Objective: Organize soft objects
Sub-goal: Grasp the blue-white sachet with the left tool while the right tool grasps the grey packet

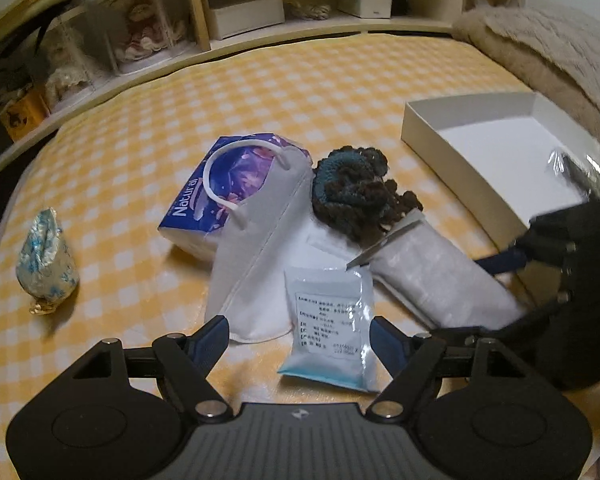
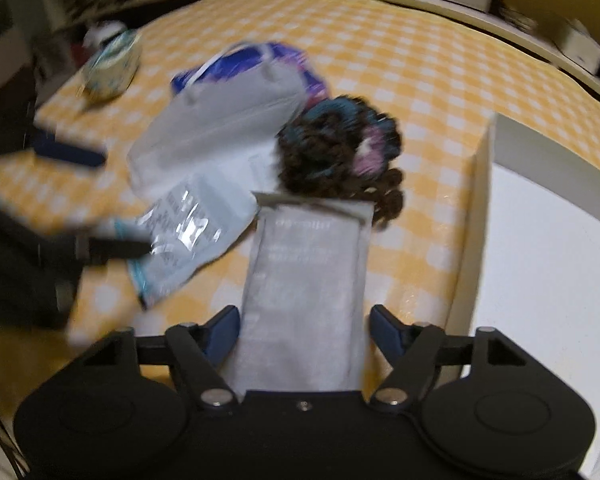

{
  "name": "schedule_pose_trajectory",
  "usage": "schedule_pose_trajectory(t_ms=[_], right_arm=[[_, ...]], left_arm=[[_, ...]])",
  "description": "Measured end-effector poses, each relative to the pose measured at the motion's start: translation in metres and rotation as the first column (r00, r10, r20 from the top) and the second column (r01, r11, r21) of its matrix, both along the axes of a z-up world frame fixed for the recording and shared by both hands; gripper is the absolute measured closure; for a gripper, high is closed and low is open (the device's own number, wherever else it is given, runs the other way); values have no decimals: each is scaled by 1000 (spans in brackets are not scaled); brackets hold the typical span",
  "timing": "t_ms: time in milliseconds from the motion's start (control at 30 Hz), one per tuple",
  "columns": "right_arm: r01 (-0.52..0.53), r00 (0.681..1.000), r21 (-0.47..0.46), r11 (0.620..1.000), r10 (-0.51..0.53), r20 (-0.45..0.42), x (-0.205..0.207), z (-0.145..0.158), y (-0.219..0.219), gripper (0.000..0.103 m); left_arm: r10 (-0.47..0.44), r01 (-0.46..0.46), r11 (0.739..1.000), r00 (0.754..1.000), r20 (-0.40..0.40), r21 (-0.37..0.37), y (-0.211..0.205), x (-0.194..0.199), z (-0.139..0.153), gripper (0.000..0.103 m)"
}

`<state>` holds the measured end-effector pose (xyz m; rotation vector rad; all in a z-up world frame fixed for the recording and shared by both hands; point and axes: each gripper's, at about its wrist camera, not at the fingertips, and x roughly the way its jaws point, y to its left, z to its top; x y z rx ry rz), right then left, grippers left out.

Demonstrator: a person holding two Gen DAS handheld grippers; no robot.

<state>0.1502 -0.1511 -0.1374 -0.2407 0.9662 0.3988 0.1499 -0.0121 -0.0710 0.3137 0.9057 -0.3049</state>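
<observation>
A pile of soft things lies on the yellow checked cloth: a white face mask [image 1: 256, 248], a blue tissue pack [image 1: 220, 196], a dark crocheted piece [image 1: 356, 196], a sealed mask packet [image 1: 332, 320] and a long white pouch [image 1: 440, 276]. My left gripper [image 1: 298, 338] is open just before the sealed packet. My right gripper [image 2: 304, 332] is open with the white pouch [image 2: 308, 280] lying between its fingers; it also shows at the right of the left wrist view [image 1: 540, 248]. The right wrist view is blurred.
An open white box [image 1: 500, 152] stands right of the pile, a shiny wrapped item [image 1: 580, 172] at its far side. A small drawstring pouch [image 1: 46, 256] lies at the left. Shelves with boxes run behind, and a beige fluffy blanket [image 1: 548, 48] lies back right.
</observation>
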Motion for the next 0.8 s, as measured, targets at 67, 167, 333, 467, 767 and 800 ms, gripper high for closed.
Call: schedule_pose_trajectory(t_ms=[67,167,333,467,767,800], right_arm=[[-20,1000,-24,999,21,7,-4,0,1,40],[-28,999,18,999,29,-34,-6,3,-3,48],[-2,999,62,998,6,-54,-19,7,-10,51],[42,997,118,992,-35,-62,-25,12,-17,52],[104,992,178,978,-91,-83,-19,14,-29,52],[104,992,182,978,-90,-83,-20,15,-29,52]], left_arm=[[15,-15,1000,1000,-2,-28,4,3,2,25],[-1,0,999,999,-35,-45,-2,9,-4,25],[-43,42,999,996,-83,-11,-15,17,-22,25],[-85,89,995,992,-98,41,-23,21,-33,25],[-199,208,976,972,-127,62,-30,23,-44,25],[-194,203,978,970,-144,48,-29,24,-45,25]])
